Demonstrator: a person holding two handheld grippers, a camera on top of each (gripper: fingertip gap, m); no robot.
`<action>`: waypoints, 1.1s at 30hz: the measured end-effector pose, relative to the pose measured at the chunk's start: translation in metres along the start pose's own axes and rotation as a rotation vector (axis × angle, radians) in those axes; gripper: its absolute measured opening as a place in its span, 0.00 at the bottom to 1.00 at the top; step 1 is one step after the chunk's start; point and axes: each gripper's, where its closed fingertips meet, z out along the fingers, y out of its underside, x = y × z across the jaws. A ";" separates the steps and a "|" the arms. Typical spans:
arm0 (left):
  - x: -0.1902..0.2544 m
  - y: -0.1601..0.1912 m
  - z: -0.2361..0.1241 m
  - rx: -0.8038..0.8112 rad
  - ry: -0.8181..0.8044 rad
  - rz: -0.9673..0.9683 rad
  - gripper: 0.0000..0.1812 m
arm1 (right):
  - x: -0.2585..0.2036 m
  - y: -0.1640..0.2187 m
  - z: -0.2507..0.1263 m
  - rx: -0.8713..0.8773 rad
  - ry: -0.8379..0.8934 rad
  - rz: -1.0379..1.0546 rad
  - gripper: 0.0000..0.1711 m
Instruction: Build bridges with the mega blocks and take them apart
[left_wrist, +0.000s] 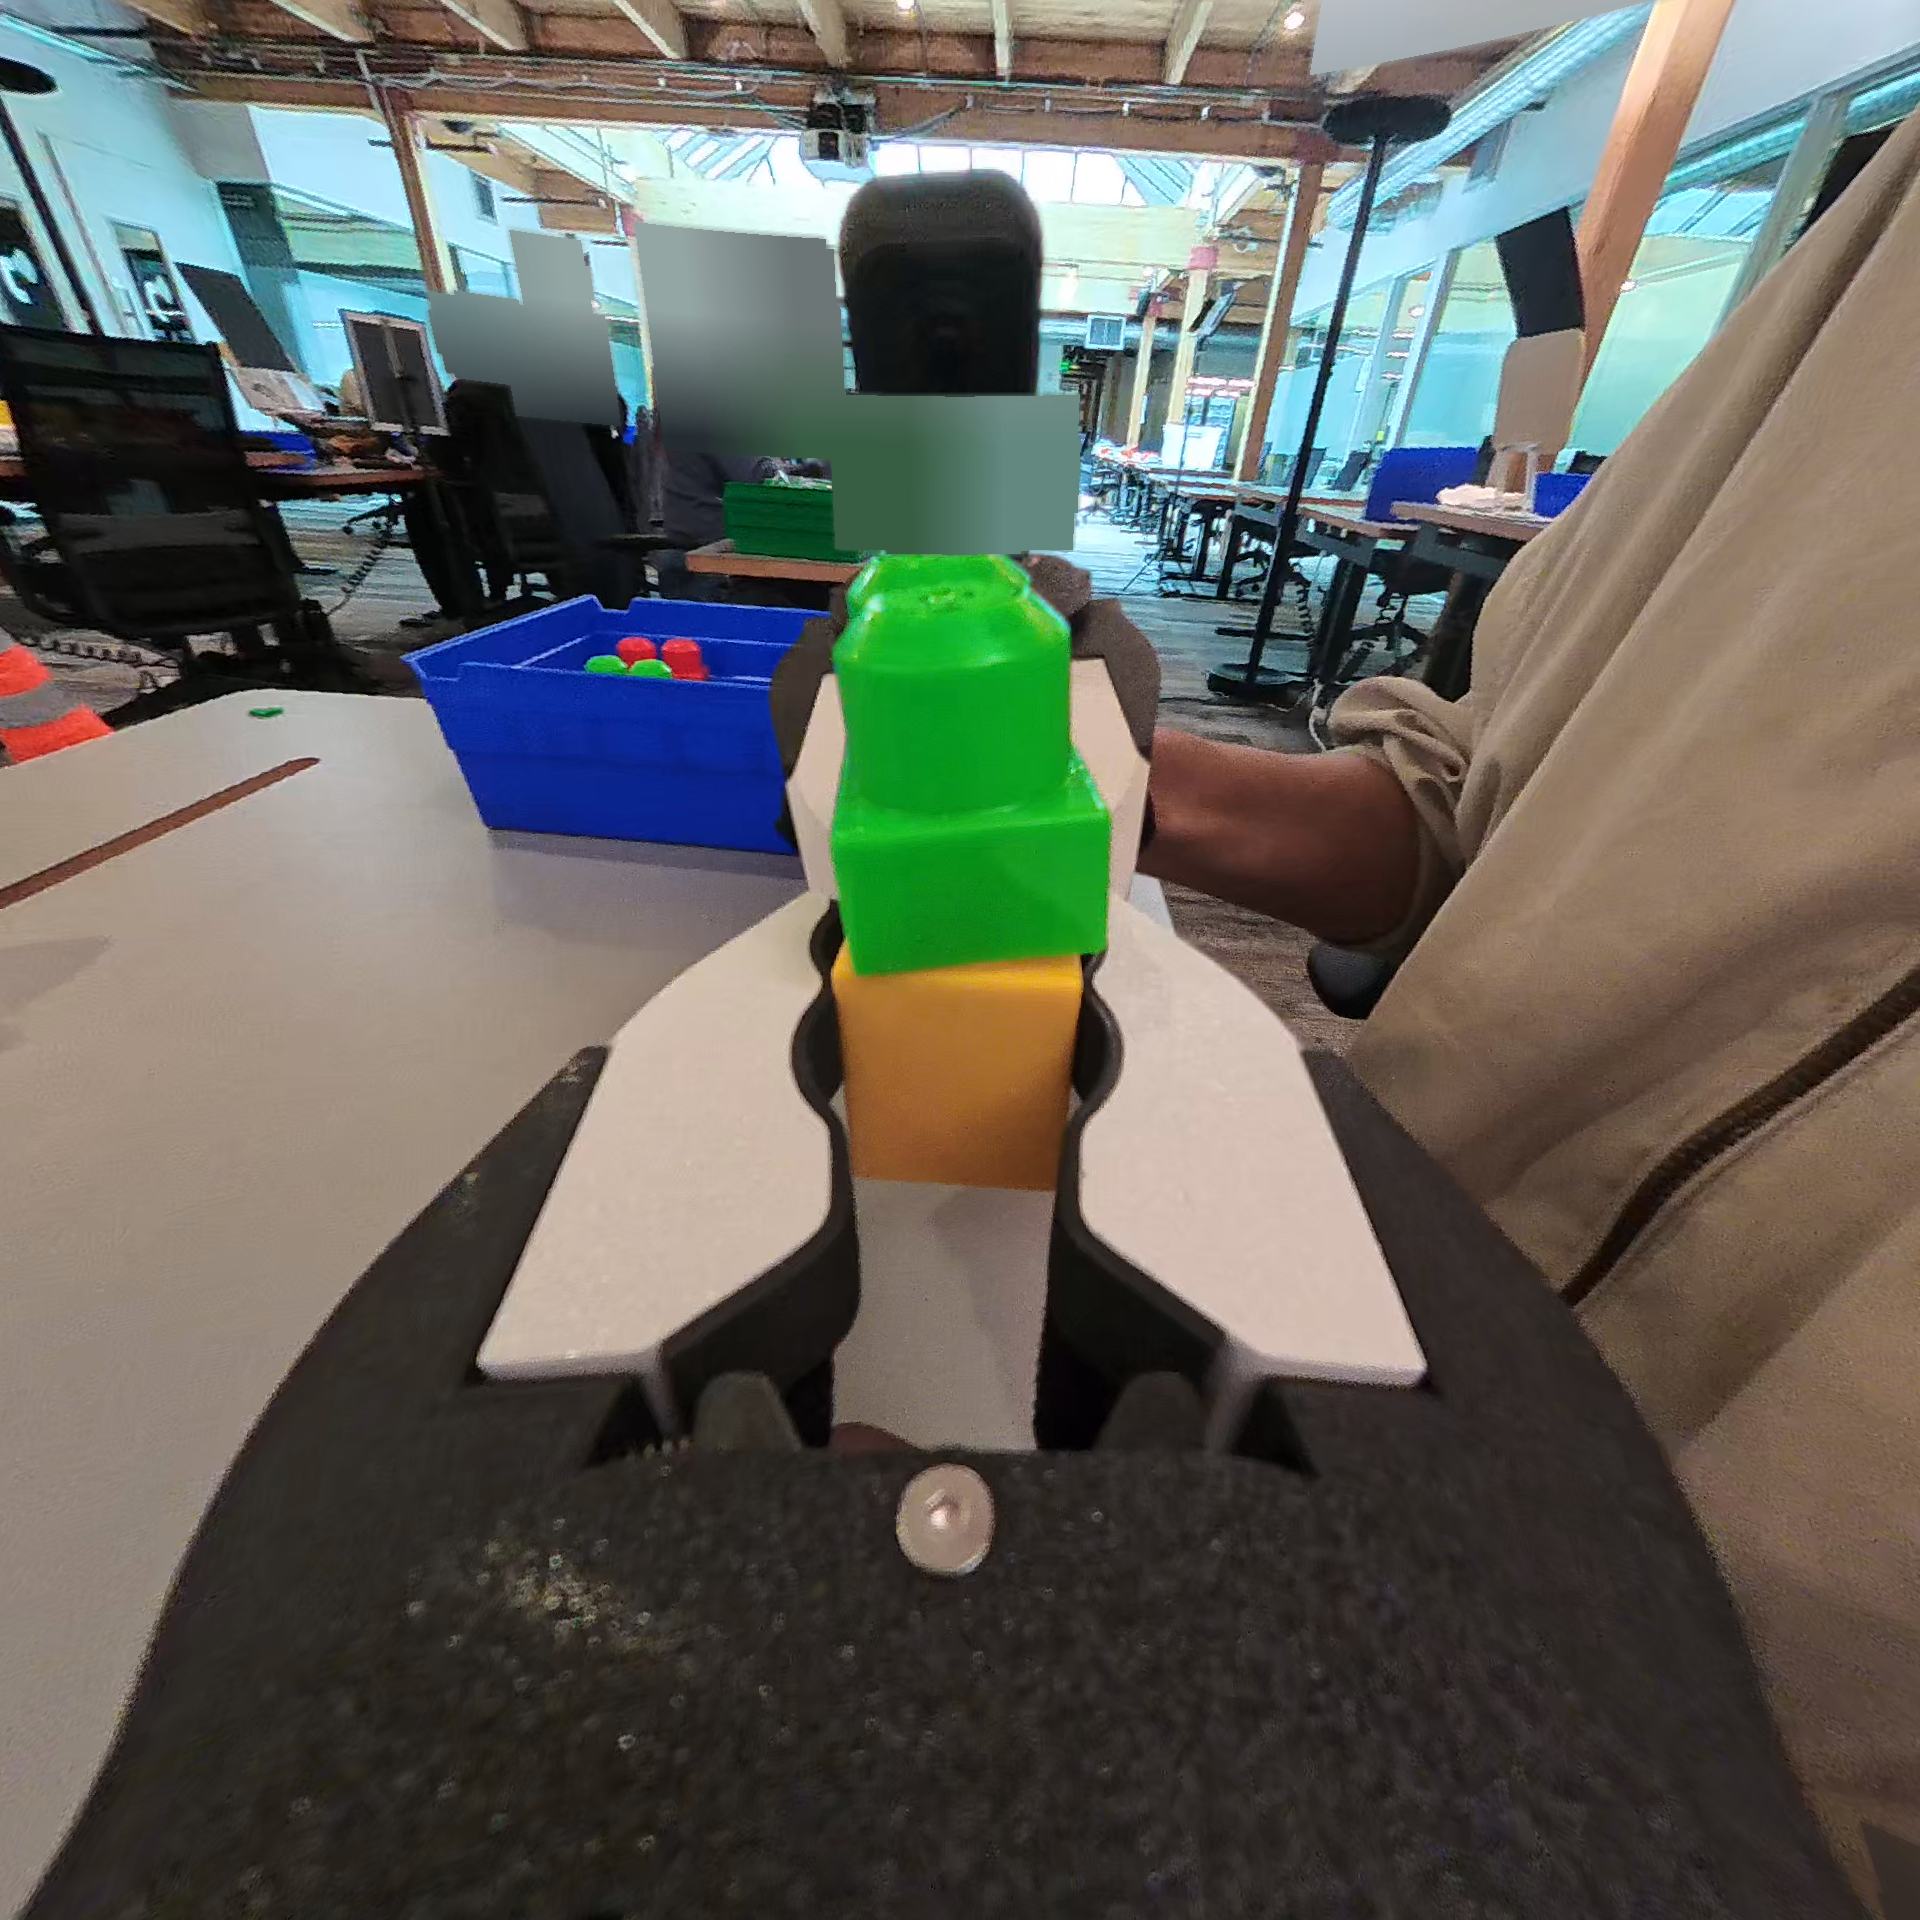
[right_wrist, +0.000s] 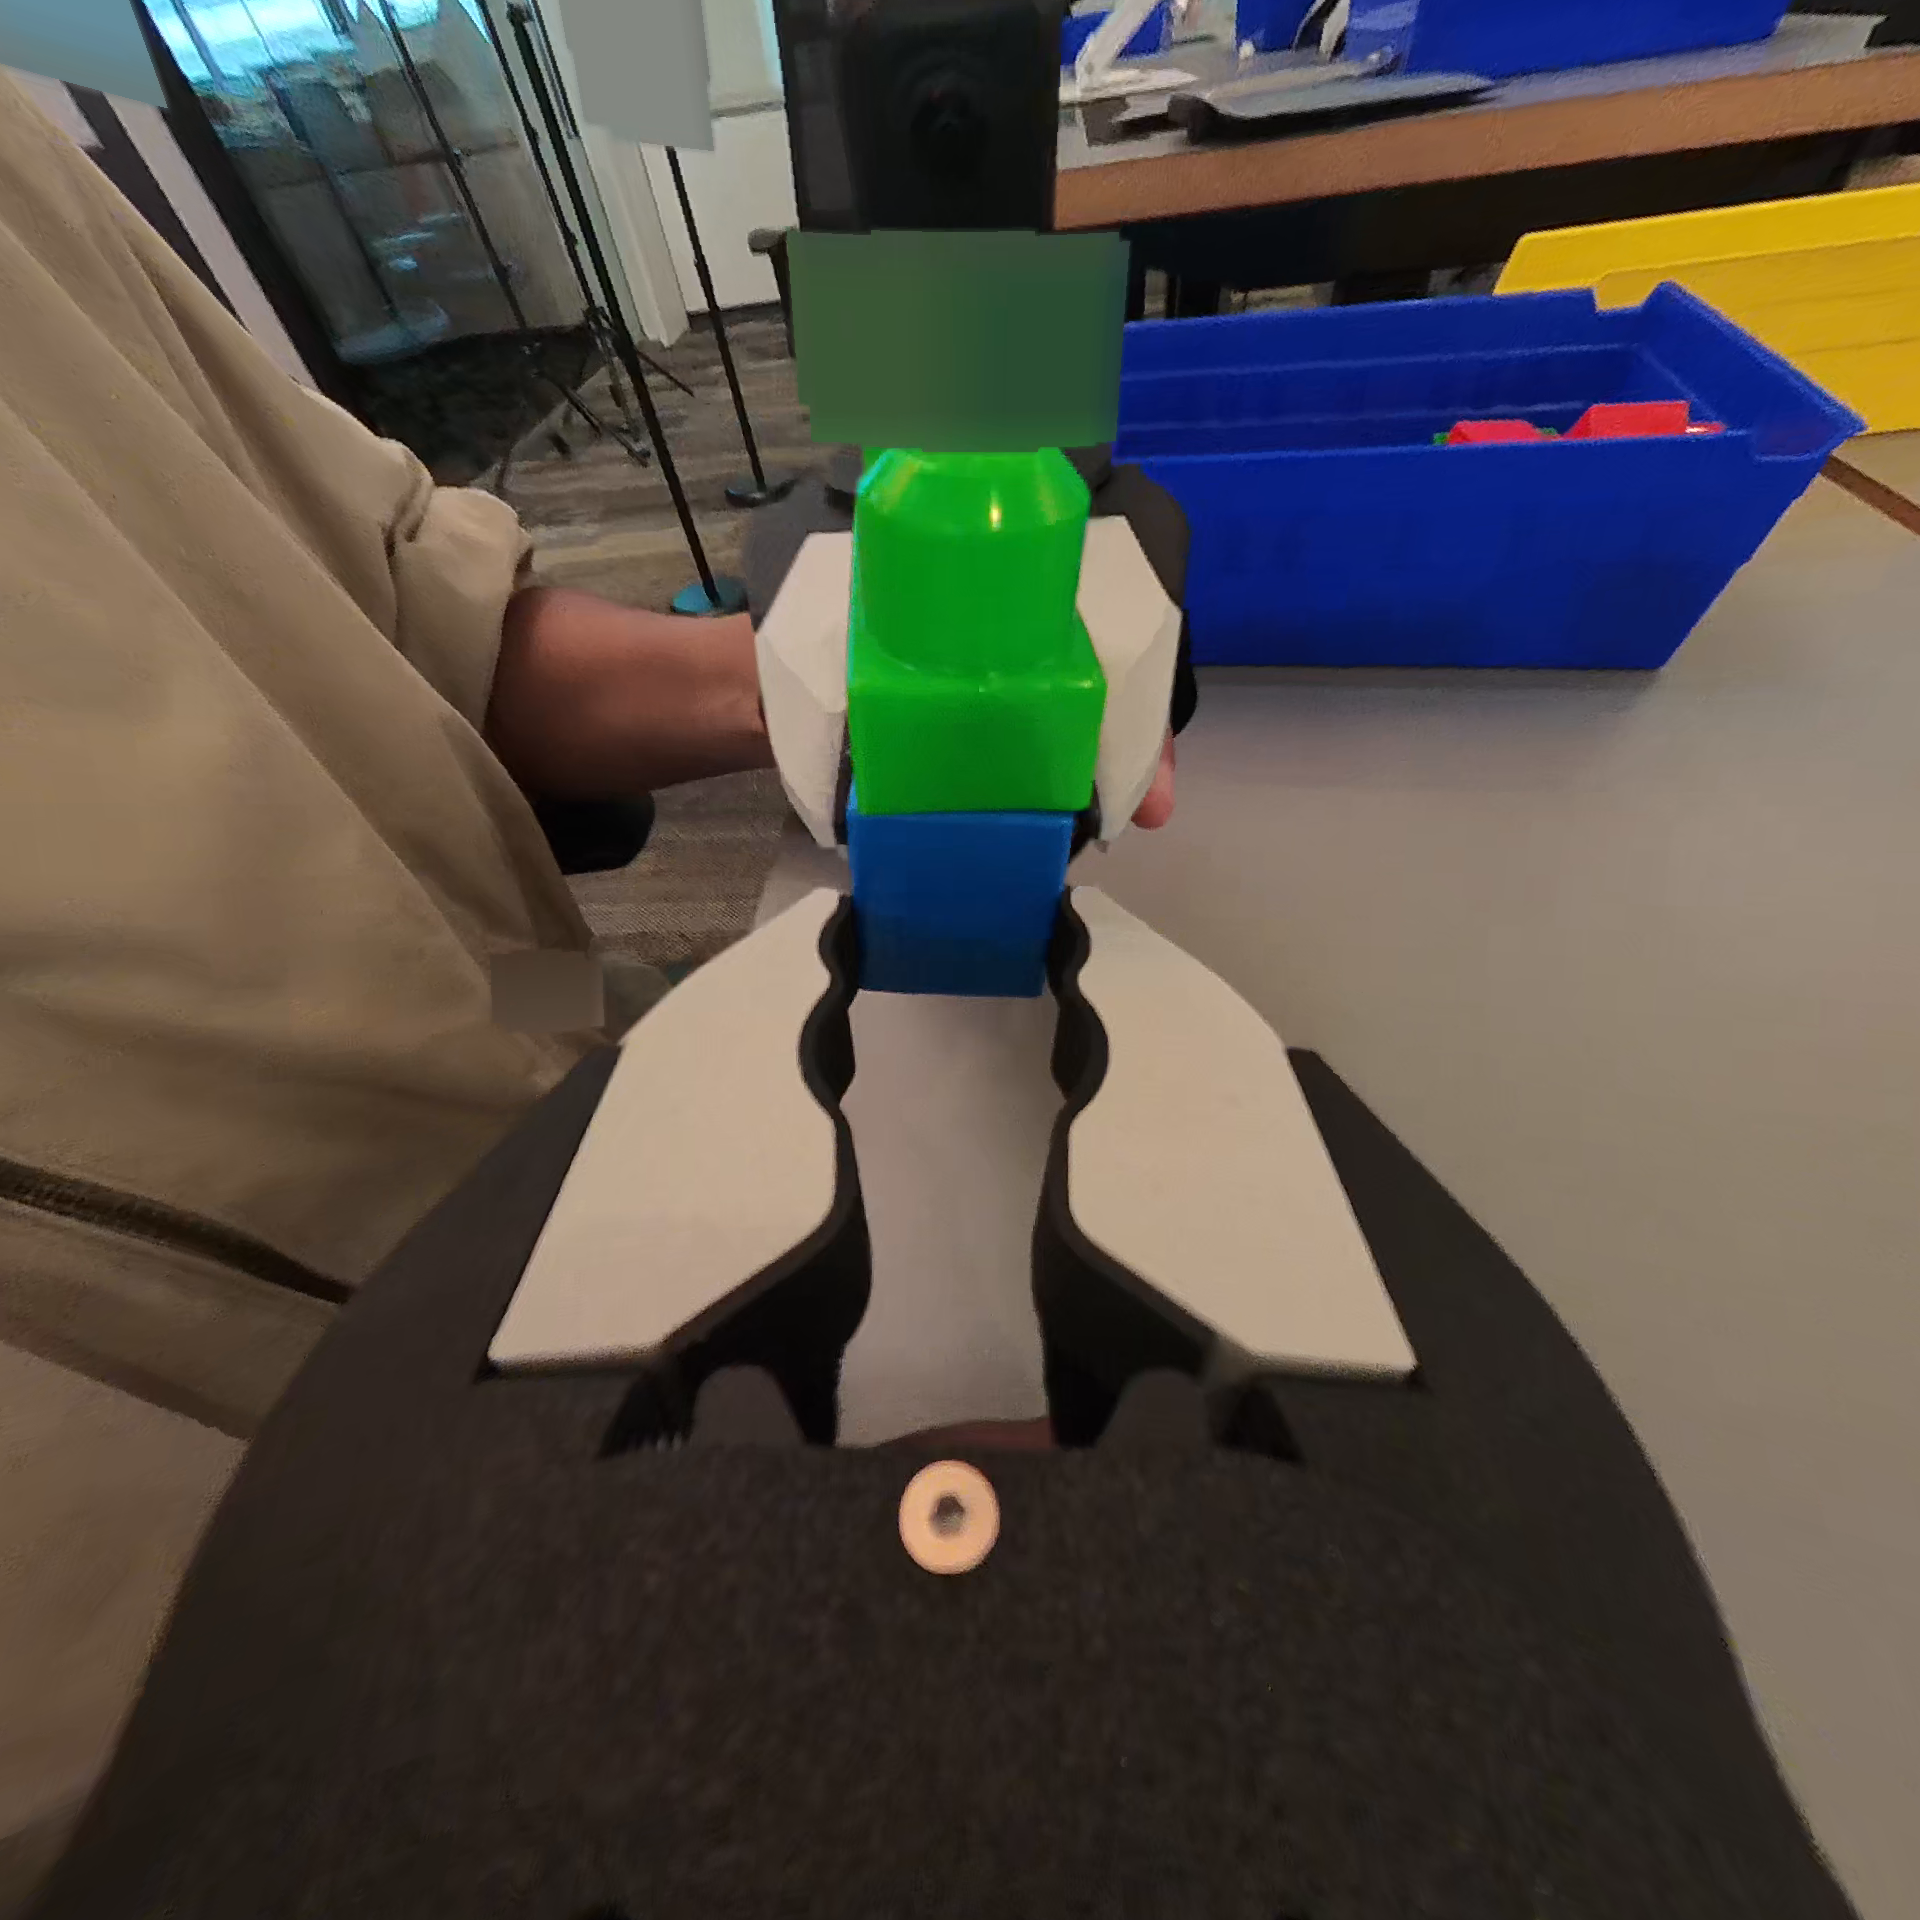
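Bridge held in mid-air above the tabletop (right_wrist: 1455, 987): left hand-held gripper (left_wrist: 961, 1060) clamps the yellow block (left_wrist: 956, 1070), right hand-held gripper (right_wrist: 961, 935) the blue block (right_wrist: 956, 904), green block (left_wrist: 966, 831) spanning both. Pull straight apart, without twisting.

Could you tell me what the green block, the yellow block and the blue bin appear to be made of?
The green block looks like moulded hard plastic with a glossy finish: light glints off its rounded stud. The yellow block, clamped in the left gripper, seems the same plastic but duller, showing no highlights. The blue bin appears to be rigid moulded plastic with a slight sheen and crisp ribbed walls.
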 end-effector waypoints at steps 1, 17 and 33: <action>-0.001 -0.001 0.000 0.006 -0.013 -0.001 0.22 | 0.001 -0.001 0.000 -0.006 0.015 -0.007 0.21; -0.003 -0.010 -0.021 0.034 -0.082 -0.045 0.28 | 0.004 0.003 -0.002 0.061 -0.024 0.073 0.21; 0.002 0.016 -0.010 -0.071 -0.057 -0.024 0.20 | -0.004 0.011 0.004 -0.026 -0.127 0.080 0.21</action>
